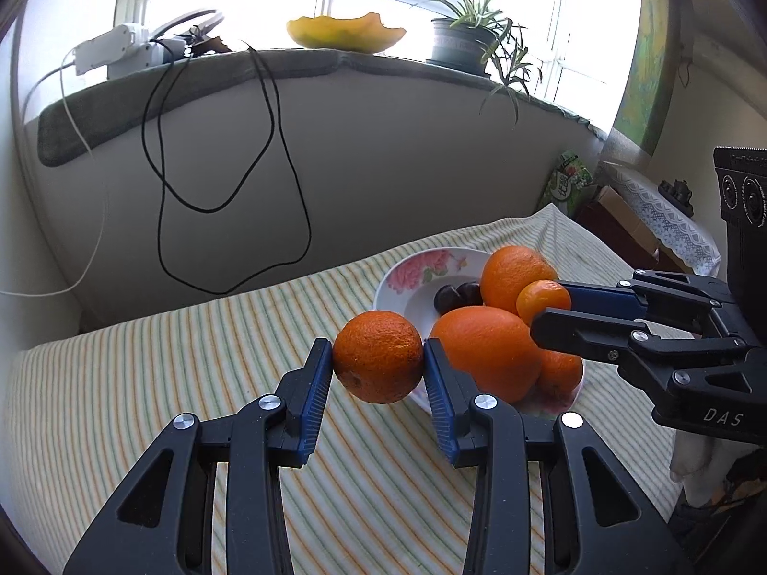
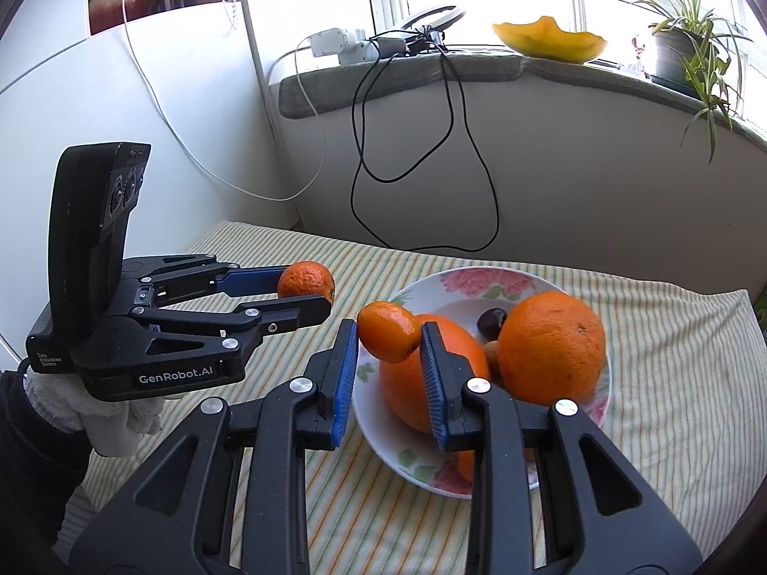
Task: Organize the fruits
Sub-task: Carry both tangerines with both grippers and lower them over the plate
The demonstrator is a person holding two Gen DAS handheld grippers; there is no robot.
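**Two fruits held in the air beside a part-filled plate**

Left wrist view: the left gripper [image 1: 377, 359] is seen at lower centre, closed around an orange [image 1: 377, 357] that is pinched between the two blue pads and held above the striped tablecloth [image 1: 191, 383], just left of the flowered plate [image 1: 407, 282]. On the plate, right of centre, two large oranges [image 1: 489, 354] and some dark fruits [image 1: 458, 296] are already gathered. At the right edge the right gripper [image 1: 551, 306] is seen clamped on a small mandarin [image 1: 543, 298] over the plate.

Right wrist view: the right gripper [image 2: 389, 335] is shown at centre, narrowed onto the mandarin [image 2: 388, 330], which is held tilted above the plate's near rim [image 2: 383, 445]. The large oranges [image 2: 551, 347] fill the plate to the right. At left of the frame the left gripper [image 2: 307, 294] is seen carrying its orange [image 2: 306, 280] clear of the cloth.

The task is judged partly done — several fruits are collected, while two are not yet set down. Whether they are meant for the plate or elsewhere cannot be told.
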